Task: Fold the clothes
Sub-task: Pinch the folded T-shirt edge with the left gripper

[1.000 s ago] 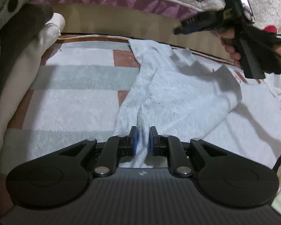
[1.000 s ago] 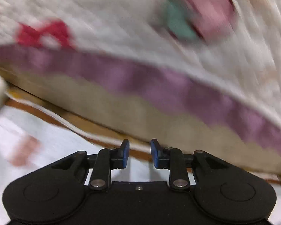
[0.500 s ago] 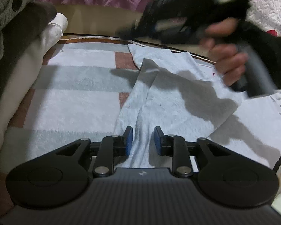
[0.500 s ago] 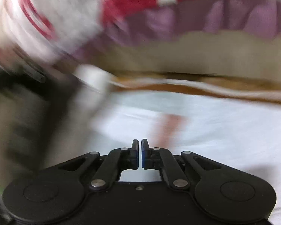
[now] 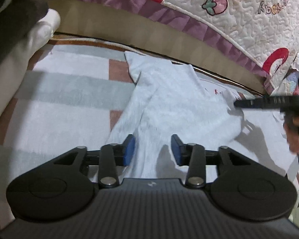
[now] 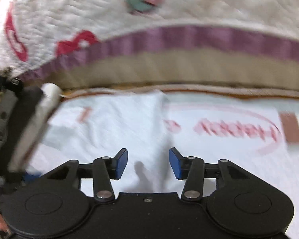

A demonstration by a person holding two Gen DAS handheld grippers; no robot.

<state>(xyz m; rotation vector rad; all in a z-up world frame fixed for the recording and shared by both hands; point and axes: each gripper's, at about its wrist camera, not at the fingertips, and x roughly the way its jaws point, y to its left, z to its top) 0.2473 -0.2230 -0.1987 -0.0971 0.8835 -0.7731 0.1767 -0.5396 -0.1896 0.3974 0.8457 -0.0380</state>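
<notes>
R gripper (image 5: 237, 104) swung to garment (image 5: 169, 103) edge; print (image 6: 237, 129) blurry, R-view only.

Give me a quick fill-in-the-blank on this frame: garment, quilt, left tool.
1. The pale garment lies on a checked ____.
2. The quilt behind it has a ____ ruffle along its edge.
3. The left tool has its blue pads ____ the cloth, jaws opening.
4. Printed on the white part of the garment is ____ lettering.

Missing: rug; purple; off; red
</notes>
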